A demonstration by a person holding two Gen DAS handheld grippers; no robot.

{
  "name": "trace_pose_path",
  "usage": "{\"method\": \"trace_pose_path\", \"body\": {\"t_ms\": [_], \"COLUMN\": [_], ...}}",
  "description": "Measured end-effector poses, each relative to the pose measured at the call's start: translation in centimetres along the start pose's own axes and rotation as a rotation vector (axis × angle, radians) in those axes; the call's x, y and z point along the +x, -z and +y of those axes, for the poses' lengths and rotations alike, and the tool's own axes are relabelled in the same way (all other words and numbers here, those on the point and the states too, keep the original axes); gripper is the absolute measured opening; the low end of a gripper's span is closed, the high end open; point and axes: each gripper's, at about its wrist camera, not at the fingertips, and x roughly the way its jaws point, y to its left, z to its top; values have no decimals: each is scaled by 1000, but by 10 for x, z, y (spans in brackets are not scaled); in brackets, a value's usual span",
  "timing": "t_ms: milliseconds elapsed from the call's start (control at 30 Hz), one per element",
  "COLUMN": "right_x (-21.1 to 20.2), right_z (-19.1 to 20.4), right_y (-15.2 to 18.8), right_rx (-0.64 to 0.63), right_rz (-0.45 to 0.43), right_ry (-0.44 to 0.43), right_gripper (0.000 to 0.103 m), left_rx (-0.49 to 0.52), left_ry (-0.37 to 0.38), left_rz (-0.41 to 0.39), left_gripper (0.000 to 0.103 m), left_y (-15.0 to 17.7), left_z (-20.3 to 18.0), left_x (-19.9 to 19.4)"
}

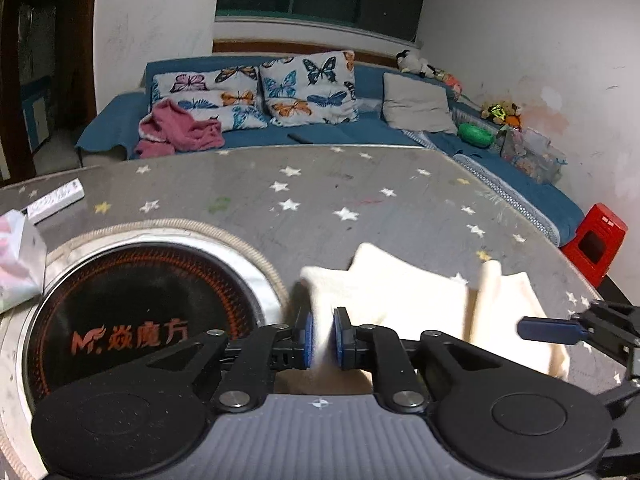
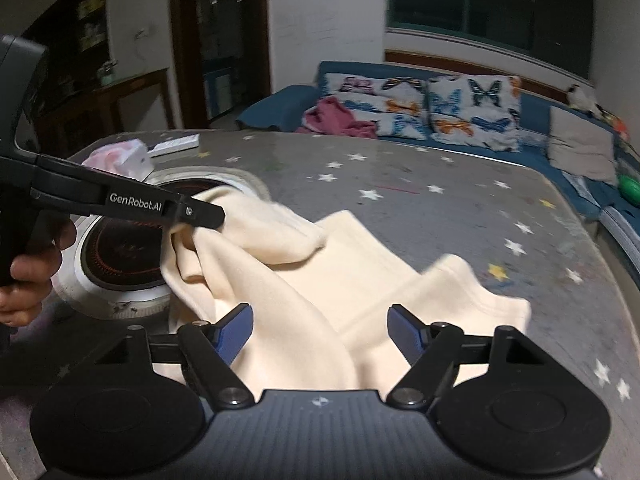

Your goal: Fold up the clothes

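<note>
A cream garment lies bunched on the grey star-patterned table. My left gripper is shut on a fold of the cream garment and lifts it off the table; in the right wrist view the left gripper holds the cloth above the round cooktop. My right gripper is open, its blue pads on either side of the cloth below it, gripping nothing. It also shows at the right edge of the left wrist view.
A round black cooktop is set into the table at the left. A tissue pack and a white remote lie beyond it. A blue sofa with butterfly pillows and a pink cloth stands behind. A red stool is at right.
</note>
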Motion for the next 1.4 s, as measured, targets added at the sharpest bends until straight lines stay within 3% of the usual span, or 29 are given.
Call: {"method": "trace_pose_path", "body": {"t_ms": [233, 567, 733, 900, 1300, 1400], "right_x": [25, 38, 35, 31, 11, 9], "right_z": [12, 19, 19, 19, 9, 6], "right_y": [-11, -11, -10, -9, -5, -3], "right_rx": [-51, -76, -74, -78, -47, -37], "right_rz": [22, 62, 63, 57, 26, 29], "right_ry": [-68, -101, -86, -55, 43, 73], "right_gripper": [62, 36, 19, 9, 5, 3], "left_rx": [-2, -2, -10, -17, -28, -18], "left_ry": [20, 42, 46, 51, 53, 51], "left_rz": [12, 31, 31, 29, 37, 34], "left_gripper": [31, 30, 30, 30, 30, 16], "left_y": [-3, -4, -5, -5, -2, 0], "left_z": [5, 4, 4, 3, 0, -1], "left_x": [5, 14, 16, 15, 19, 19]}}
